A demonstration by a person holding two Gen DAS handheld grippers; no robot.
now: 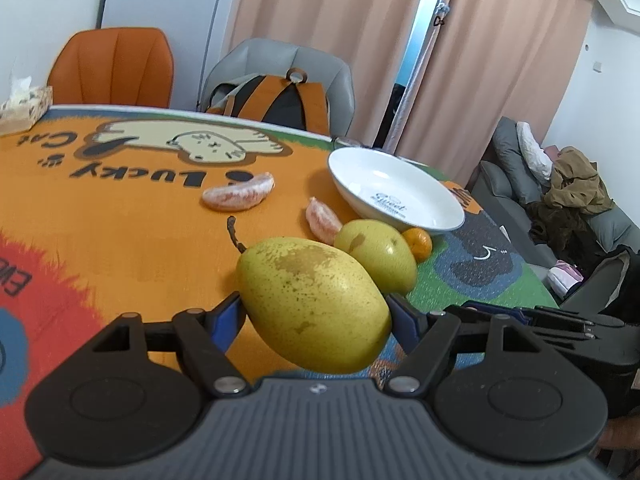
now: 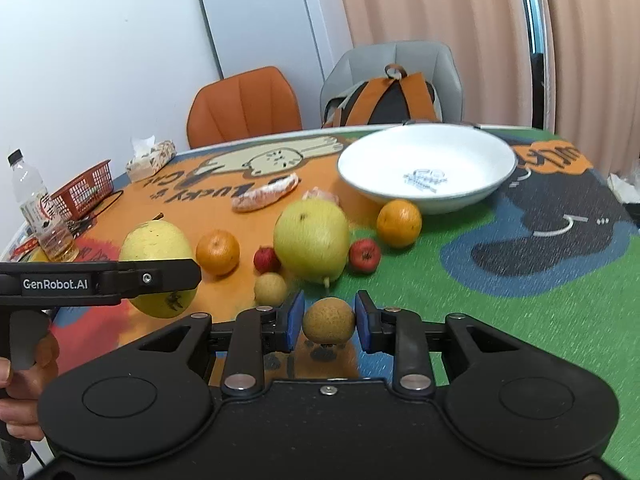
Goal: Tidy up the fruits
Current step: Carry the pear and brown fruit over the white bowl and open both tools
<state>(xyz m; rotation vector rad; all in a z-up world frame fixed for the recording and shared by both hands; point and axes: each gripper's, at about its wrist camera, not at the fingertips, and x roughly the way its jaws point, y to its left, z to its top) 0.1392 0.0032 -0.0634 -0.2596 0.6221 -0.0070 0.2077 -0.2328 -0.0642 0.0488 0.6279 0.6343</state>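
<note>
- My left gripper (image 1: 314, 310) clamps a large yellow-green pear (image 1: 312, 304) across its middle, blue pads on both flanks, stem pointing away towards the orange part of the tablecloth (image 1: 120, 216).
- From the right wrist view that same pear sits in the left gripper's black fingers at the left edge, clear of the cloth, with my hand on the handle below it.
- My right gripper (image 2: 329, 320) is drawn in narrow on a small tan round fruit (image 2: 328, 319), one blue pad on each side of it, just above the cloth.
- The white bowl (image 2: 472, 196) stands at the far right of the table with no fruit in it.
- An orange (image 2: 399, 218) lies just in front of the bowl's near rim.
- A second big yellow-green pear (image 2: 311, 240) lies mid-table, a small red fruit (image 2: 364, 255) touching its right side and another red fruit (image 2: 267, 259) at its left.
- A second orange (image 2: 218, 251) lies left of those, and another small tan fruit (image 2: 271, 289) lies just in front of the left red one.
- Two peeled citrus segments (image 1: 238, 196) lie on the orange cloth beyond the pears, apart from each other and left of the bowl.
- A tissue box (image 2: 151, 160), a red basket (image 2: 84, 195) and a water bottle (image 2: 30, 196) stand along the far left edge.
</note>
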